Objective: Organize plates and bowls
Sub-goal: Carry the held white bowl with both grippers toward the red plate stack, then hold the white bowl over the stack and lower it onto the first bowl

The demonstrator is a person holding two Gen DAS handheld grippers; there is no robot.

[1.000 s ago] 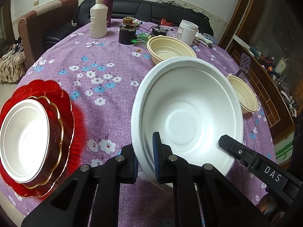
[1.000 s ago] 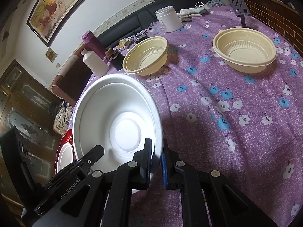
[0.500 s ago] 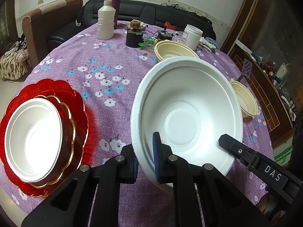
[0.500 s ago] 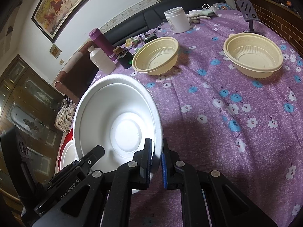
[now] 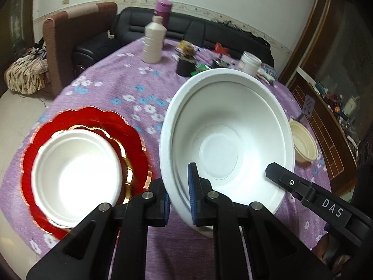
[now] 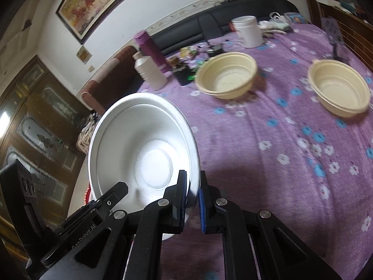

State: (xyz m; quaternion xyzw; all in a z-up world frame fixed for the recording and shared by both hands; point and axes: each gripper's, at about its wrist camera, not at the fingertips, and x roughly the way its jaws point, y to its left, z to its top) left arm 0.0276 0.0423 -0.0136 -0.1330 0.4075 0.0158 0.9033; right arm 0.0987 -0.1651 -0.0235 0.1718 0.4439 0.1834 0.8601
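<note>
— Biggest first? Round table [image 5: 121, 86] in purple flowered cloth; near its left edge, red plate [image 5: 88, 121] bearing a small white bowl [image 5: 77, 172].

— Then? Large white bowl [image 5: 228, 137], lifted and tilted (off the cloth), rim pinched by left gripper [image 5: 179, 198] and right gripper [image 6: 191, 196], both clamped tight.
</note>
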